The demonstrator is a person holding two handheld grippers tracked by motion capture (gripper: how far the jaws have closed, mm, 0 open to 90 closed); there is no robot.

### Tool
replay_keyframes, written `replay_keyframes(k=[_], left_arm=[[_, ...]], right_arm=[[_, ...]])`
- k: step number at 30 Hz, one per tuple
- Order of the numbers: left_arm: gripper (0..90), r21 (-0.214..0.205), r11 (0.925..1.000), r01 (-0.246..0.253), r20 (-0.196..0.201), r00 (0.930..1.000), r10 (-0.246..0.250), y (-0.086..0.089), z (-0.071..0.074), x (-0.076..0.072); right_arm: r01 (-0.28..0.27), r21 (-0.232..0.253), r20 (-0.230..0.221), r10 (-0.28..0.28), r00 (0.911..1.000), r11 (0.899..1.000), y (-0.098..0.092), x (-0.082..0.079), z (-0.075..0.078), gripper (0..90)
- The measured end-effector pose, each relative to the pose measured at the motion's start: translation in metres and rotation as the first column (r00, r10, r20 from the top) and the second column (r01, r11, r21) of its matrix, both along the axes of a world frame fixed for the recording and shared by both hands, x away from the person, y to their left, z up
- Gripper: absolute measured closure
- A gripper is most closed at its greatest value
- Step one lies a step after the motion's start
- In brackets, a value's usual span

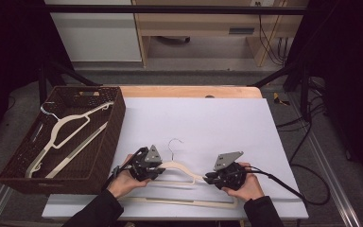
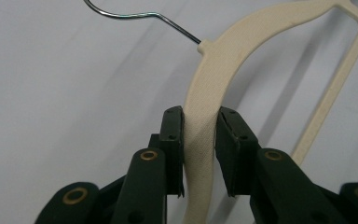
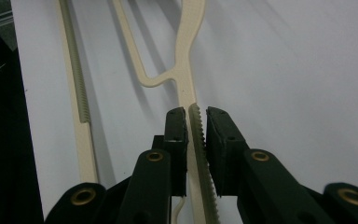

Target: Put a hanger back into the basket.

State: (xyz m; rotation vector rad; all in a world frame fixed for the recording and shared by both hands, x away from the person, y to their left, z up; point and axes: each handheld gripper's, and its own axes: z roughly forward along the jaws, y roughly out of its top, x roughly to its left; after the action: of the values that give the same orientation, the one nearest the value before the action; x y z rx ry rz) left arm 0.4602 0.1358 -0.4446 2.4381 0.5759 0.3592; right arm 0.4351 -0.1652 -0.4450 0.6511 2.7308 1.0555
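The left gripper (image 2: 200, 126) is clenched on the cream hanger's (image 1: 179, 168) curved shoulder, pads pressing both faces; the right gripper (image 3: 196, 122) grasps its toothed arm edge-on, jaws nearly together. The hanger lies at the near edge of the white sheet (image 1: 208, 123), just right of the wicker basket (image 1: 116, 127); bare sheet stretches beyond it. Its plastic is matte and finely textured, its hook (image 2: 135, 15) thin wire; another hanger (image 1: 68, 125) lies in the basket.
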Motion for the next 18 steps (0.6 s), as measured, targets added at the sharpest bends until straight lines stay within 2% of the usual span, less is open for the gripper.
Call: replay_keyframes(k=[2, 6, 12, 14, 15, 18], left_arm=[[73.0, -0.004, 1.0000, 0.000, 0.016, 0.9999, 0.000, 0.000, 0.001, -0.004], [73.7, 0.000, 1.0000, 0.001, 0.035, 0.9994, 0.000, 0.003, 0.003, -0.010], [74.0, 0.008, 1.0000, -0.005, 0.057, 0.9984, 0.005, 0.004, 0.006, -0.014], [73.9, 0.014, 0.9999, -0.006, 0.062, 0.9980, 0.005, 0.004, 0.007, -0.015], [73.9, 0.013, 0.9999, -0.008, 0.065, 0.9979, 0.008, 0.004, 0.007, -0.016], [74.0, 0.016, 0.9998, -0.009, 0.076, 0.9971, 0.008, 0.005, 0.009, -0.018]], right_arm=[[0.011, 0.006, -0.011, -0.011, 0.9999, 1.000, 0.001, 0.000, -0.001, 73.4], [0.027, 0.029, -0.041, -0.026, 0.9988, 0.999, 0.002, 0.002, -0.001, 60.0], [0.072, 0.113, -0.041, -0.068, 0.9969, 0.991, 0.010, 0.009, 0.009, 47.5], [0.068, 0.136, -0.033, -0.064, 0.9974, 0.988, 0.016, 0.012, 0.014, 46.9], [0.076, 0.147, -0.044, -0.070, 0.9966, 0.986, 0.021, 0.013, 0.015, 46.1], [0.080, 0.150, -0.052, -0.073, 0.9960, 0.986, 0.033, 0.018, 0.015, 45.8]])
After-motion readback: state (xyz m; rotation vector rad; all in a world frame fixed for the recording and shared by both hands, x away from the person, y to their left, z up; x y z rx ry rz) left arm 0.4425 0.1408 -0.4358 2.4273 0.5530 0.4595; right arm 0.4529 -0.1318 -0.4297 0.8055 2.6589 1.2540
